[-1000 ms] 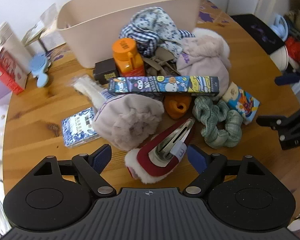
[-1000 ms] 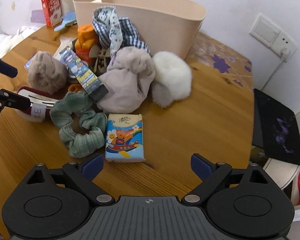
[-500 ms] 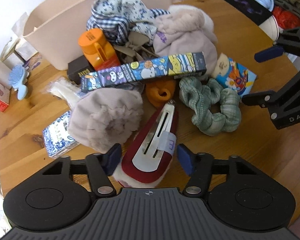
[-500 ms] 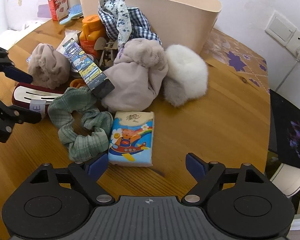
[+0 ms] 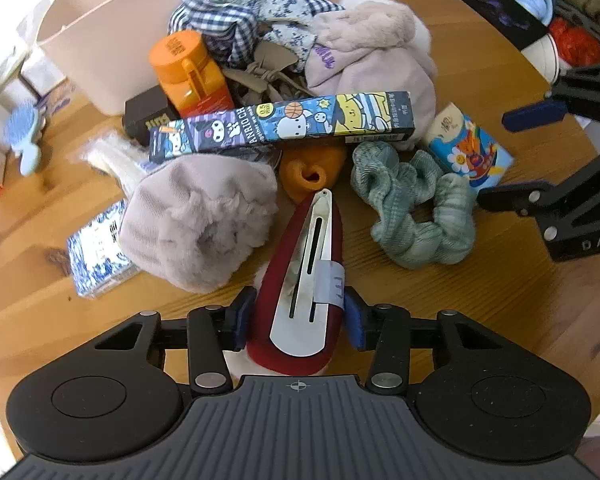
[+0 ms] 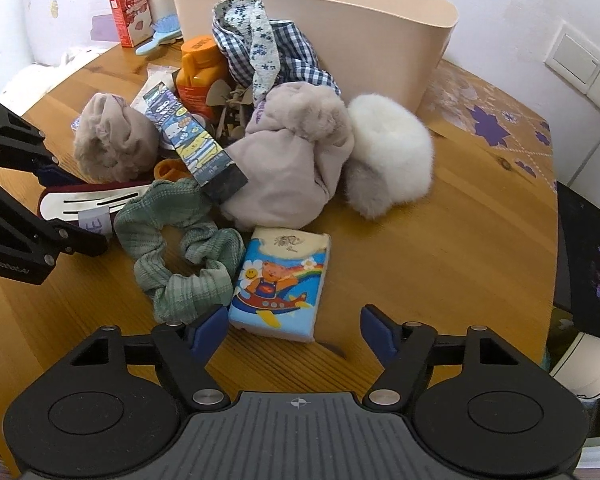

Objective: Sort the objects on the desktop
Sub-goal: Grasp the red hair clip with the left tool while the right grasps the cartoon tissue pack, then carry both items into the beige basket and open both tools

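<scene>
Wooden table clutter awaits the bin: left gripper, jaws just closing, pinches the hair clip at lower centre, while right gripper, narrowing but apart, straddles the tissue pack.

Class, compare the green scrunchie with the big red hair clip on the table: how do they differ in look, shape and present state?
The green scrunchie is soft ribbed cloth in a crumpled ring; the red hair clip is long and pointed, with a shiny metal plate.

The scrunchie lies free on the table; the clip sits between the pads of the left claw, whose jaws have just been closing.

Both are hair accessories lying flat.
</scene>
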Demonstrator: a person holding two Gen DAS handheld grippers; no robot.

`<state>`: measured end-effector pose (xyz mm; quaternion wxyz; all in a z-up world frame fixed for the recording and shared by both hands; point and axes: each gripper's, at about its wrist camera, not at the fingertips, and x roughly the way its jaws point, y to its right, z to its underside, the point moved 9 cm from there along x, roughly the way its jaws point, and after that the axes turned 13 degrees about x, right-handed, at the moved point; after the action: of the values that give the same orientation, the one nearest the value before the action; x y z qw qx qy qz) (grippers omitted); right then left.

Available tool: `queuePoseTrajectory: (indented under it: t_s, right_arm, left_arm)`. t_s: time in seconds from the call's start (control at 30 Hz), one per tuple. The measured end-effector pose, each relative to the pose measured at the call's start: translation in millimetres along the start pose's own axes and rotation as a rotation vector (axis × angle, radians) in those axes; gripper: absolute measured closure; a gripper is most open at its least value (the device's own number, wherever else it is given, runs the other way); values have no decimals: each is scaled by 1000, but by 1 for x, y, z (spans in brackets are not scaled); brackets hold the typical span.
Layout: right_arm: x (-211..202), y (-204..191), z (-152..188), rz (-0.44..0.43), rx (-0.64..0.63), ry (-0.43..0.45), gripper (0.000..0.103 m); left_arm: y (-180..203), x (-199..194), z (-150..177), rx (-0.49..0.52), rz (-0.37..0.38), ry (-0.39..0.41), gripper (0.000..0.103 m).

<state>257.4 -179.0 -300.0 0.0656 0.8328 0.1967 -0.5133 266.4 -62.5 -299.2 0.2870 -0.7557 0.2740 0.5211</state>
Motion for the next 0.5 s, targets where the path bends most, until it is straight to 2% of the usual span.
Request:
queuePoseTrajectory:
  t_s: [0.2, 0.33, 0.37, 0.4, 0.47, 0.5]
  right_arm:
    - [0, -4, -4, -12, 28, 1, 26]
    - [7, -7, -3, 9, 29, -22, 27]
    - [9, -6, -2, 15, 37, -30, 31]
    - [11, -6, -2, 13, 46, -35, 41]
    - [12, -5, -1, -1, 71, -47, 53]
    - [10, -5, 0, -5, 81, -44, 56]
  left_arm:
    - [-2, -1, 3, -31, 6, -10, 58]
    - [-1, -2, 6, -46, 15, -13, 59]
    - [-1, -3, 7, -54, 20, -13, 59]
    - [-2, -4, 7, -62, 24, -14, 60]
    - [-1, -6, 8, -72, 32, -14, 61]
    - [-1, -7, 8, -72, 35, -13, 61]
